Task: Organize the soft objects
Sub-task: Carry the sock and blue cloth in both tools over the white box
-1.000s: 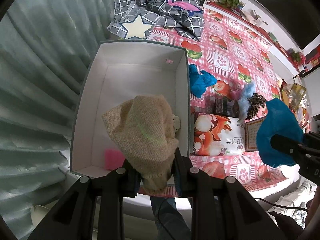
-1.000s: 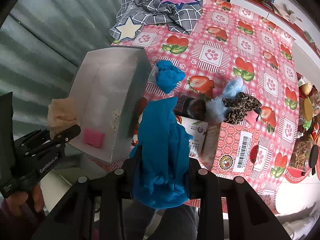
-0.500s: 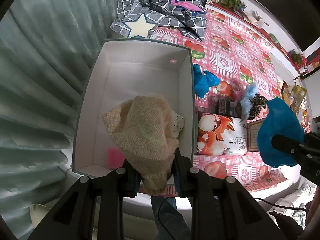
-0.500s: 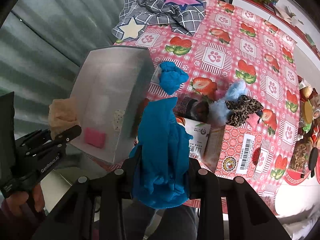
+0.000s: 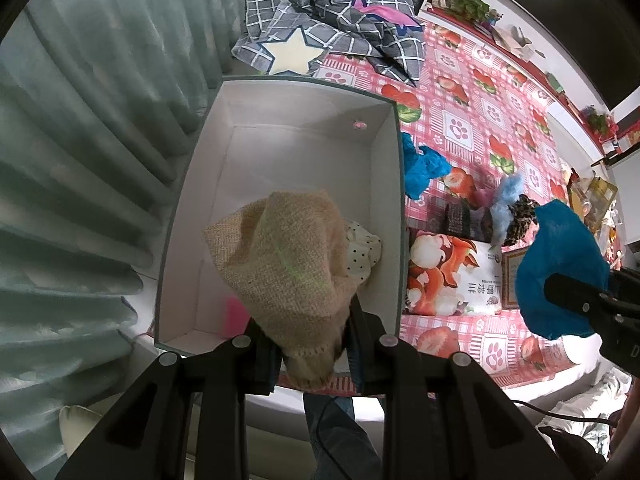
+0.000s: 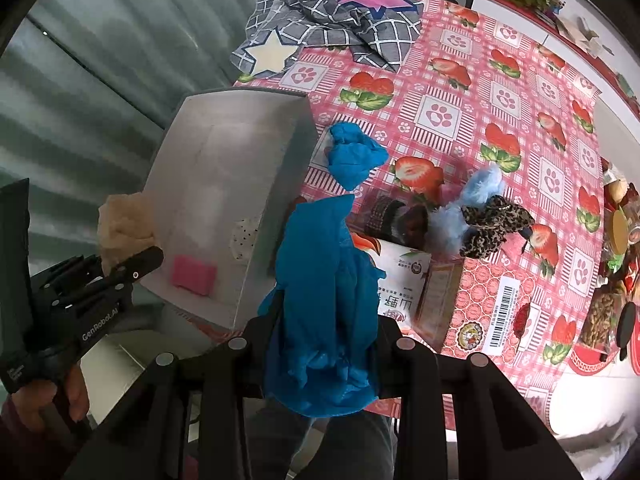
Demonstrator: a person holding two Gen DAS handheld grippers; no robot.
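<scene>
My left gripper (image 5: 310, 332) is shut on a beige knitted cloth (image 5: 288, 264) and holds it above the near end of an open white box (image 5: 288, 96). In the box lie a pink item (image 5: 235, 316) and a white dotted cloth (image 5: 362, 250). My right gripper (image 6: 322, 332) is shut on a blue cloth (image 6: 324, 300), held above the table's front edge, right of the box (image 6: 224, 176). It also shows in the left wrist view (image 5: 560, 276). On the table lie a second blue cloth (image 6: 352, 156), a light blue fluffy item (image 6: 476, 200) and a leopard-print item (image 6: 496, 220).
A grey checked blanket with a star (image 5: 332, 36) lies behind the box. A printed flat package (image 5: 452, 276) and a red flat box (image 6: 484, 304) lie right of the box on the strawberry tablecloth (image 6: 520, 92). A curtain (image 5: 80, 140) hangs at the left.
Both grippers have moved slightly forward over the table with their cloths. The box has shifted down and nearer in the left wrist view.
</scene>
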